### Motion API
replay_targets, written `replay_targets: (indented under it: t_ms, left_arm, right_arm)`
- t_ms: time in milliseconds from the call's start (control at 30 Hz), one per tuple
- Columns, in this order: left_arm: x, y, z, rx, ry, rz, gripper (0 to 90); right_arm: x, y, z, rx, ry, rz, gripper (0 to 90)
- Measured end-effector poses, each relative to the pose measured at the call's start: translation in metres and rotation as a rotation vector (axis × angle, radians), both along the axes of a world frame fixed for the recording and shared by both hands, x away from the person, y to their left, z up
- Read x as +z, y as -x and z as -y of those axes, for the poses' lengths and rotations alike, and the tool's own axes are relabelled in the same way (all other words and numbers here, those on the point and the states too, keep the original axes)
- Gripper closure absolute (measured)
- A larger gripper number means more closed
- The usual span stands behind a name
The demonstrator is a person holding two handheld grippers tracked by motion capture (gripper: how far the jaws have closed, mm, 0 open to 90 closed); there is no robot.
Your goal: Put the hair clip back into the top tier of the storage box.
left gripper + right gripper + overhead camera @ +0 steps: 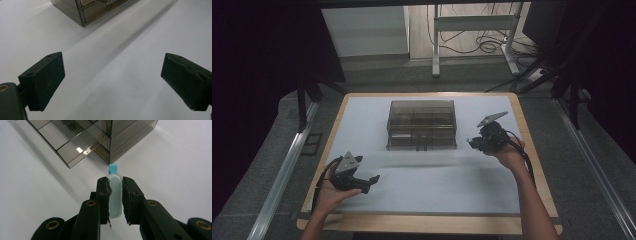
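Two grippers are over a white table (432, 185) with a wooden edge. On the left, near the front of the table, the left gripper (373, 179) sits in the person's left hand (329, 192). Its two black jaws are spread far apart with nothing between them, and they point across the bare white top. In the middle, toward the back, stands a dark see-through drawer box (422, 124), and its lower drawer is pulled out a little. On the right, just beside the box, the right gripper (115, 195) is squeezed tight on a small pale bottle (115, 197) with a blue cap (113, 168). The cap sticks out past the jaws and points at the corner of the box, close to it but not touching.
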State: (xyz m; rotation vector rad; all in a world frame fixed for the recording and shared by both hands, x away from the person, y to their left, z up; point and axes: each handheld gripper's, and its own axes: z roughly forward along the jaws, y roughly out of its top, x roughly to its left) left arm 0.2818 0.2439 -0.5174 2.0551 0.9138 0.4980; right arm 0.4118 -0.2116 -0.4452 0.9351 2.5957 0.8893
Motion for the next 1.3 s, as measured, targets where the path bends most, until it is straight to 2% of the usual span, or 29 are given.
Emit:
replay_targets:
  t_ms: [267,433,1300]
  left_arm:
    - [0.000,0.000,0.001,-0.002,0.002,-0.004,5.3]
    - [-0.003,-0.002,0.003,0.005,-0.011,-0.032,5.3]
    - [-0.003,0.000,0.006,-0.014,-0.005,-0.020,4.7]
  right_arm:
    - [0.002,0.001,0.001,-0.006,-0.011,0.003,74.8]
    - [0.006,0.002,-0.001,0.002,-0.014,0.014,74.8]
    - [0.027,0.007,-0.018,0.046,-0.048,0.063,74.8]
